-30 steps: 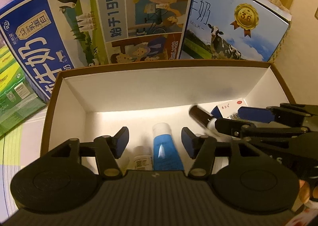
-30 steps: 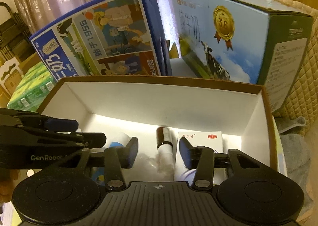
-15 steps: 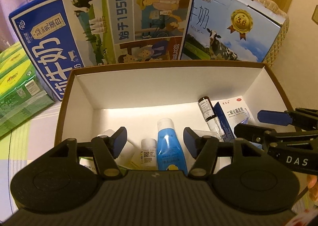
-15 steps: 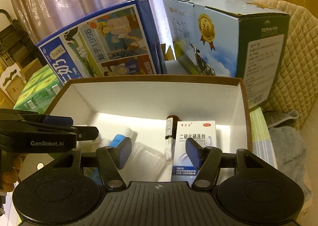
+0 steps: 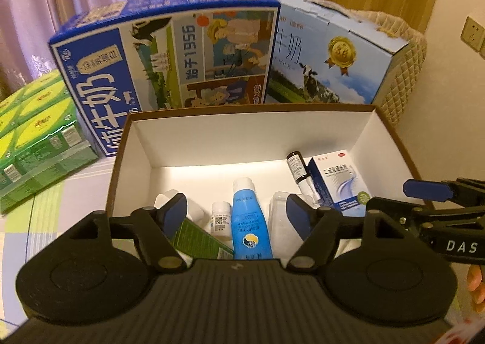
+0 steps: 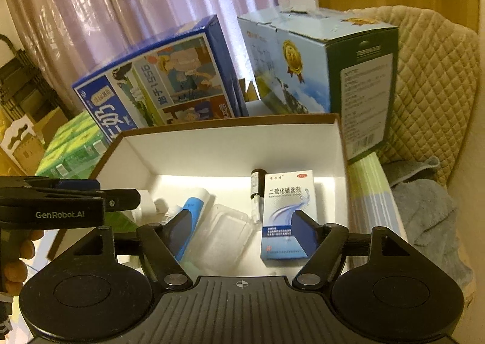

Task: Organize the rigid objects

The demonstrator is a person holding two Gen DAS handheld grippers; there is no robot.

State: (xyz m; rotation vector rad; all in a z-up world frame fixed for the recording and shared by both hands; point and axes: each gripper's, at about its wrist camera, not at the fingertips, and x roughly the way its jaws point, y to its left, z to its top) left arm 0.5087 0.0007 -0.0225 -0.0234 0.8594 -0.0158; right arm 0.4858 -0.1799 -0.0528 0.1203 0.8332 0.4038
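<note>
An open white box with a brown rim (image 5: 242, 138) (image 6: 230, 147) holds several items: a blue tube (image 5: 250, 219) (image 6: 189, 216), a small white bottle (image 5: 220, 219), a green carton (image 5: 197, 238), a dark vial (image 5: 297, 167) (image 6: 256, 183), a blue-and-white medicine box (image 5: 339, 186) (image 6: 286, 213) and a clear plastic case (image 6: 224, 235). My left gripper (image 5: 236, 216) is open and empty above the box's near side. My right gripper (image 6: 242, 230) is open and empty above the box, at the right in the left wrist view (image 5: 424, 192).
Two big milk cartons, one dark blue (image 5: 169, 62) (image 6: 163, 80) and one light blue (image 5: 330, 56) (image 6: 318, 62), stand right behind the box. Green packs (image 5: 33, 132) lie to the left. A quilted beige cushion (image 6: 433, 86) and a grey cloth (image 6: 424, 210) are at the right.
Both grippers have pulled back and up, out of the box. Both stay open and empty. More of the box's contents now shows.
</note>
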